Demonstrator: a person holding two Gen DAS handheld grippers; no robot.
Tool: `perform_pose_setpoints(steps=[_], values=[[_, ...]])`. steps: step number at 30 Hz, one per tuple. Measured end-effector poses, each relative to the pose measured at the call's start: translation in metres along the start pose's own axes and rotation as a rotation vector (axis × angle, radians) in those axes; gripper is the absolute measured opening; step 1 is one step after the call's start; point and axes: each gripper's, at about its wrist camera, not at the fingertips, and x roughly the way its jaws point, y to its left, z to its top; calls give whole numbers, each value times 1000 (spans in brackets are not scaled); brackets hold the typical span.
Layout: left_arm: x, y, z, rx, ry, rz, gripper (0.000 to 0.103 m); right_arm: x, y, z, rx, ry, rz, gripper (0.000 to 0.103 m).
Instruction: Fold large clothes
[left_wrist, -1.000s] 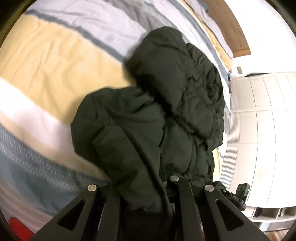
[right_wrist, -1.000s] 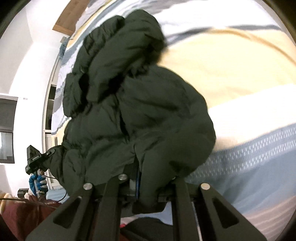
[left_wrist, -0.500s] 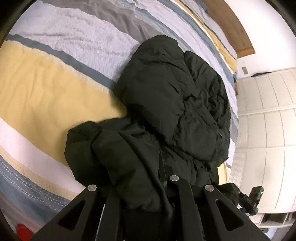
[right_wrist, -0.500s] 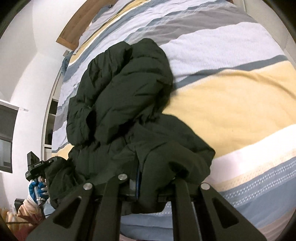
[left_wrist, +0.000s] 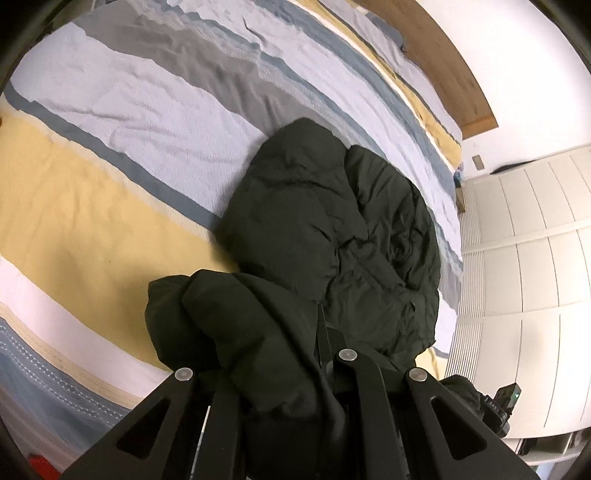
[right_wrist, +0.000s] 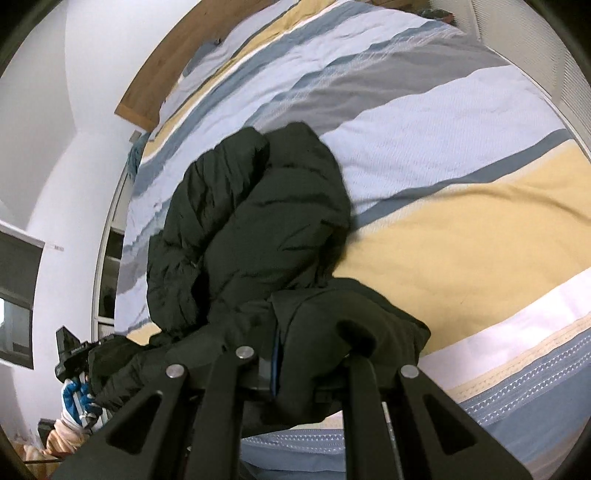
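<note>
One dark green puffer jacket (left_wrist: 332, 236) lies bunched mid-bed on the striped bedspread (left_wrist: 110, 206), its near hem lifted, left gripper (left_wrist: 295, 369) and right gripper (right_wrist: 295, 369) each clamped on it.

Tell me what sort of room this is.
Most likely a bedroom: a bed with a striped cover, a wooden headboard against the wall, and white wardrobe doors beside it.
</note>
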Motion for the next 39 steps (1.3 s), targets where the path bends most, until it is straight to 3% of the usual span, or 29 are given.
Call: perform_pose_setpoints(steps=[9,21,31,39], values=[[5,-7,4,0,-14,16,10,3,3,7,27,-8,-29,10],[-27,-19,7,8,-67,-44,10,-21,11,13,28,-75,17,10],[-40,-31,25,-7,-102,-107,10,-39,30,39,7,-142,54,10],[-37,-29,44,-43,-113,-115,10,-34,46,63,-1,-167,57,10]])
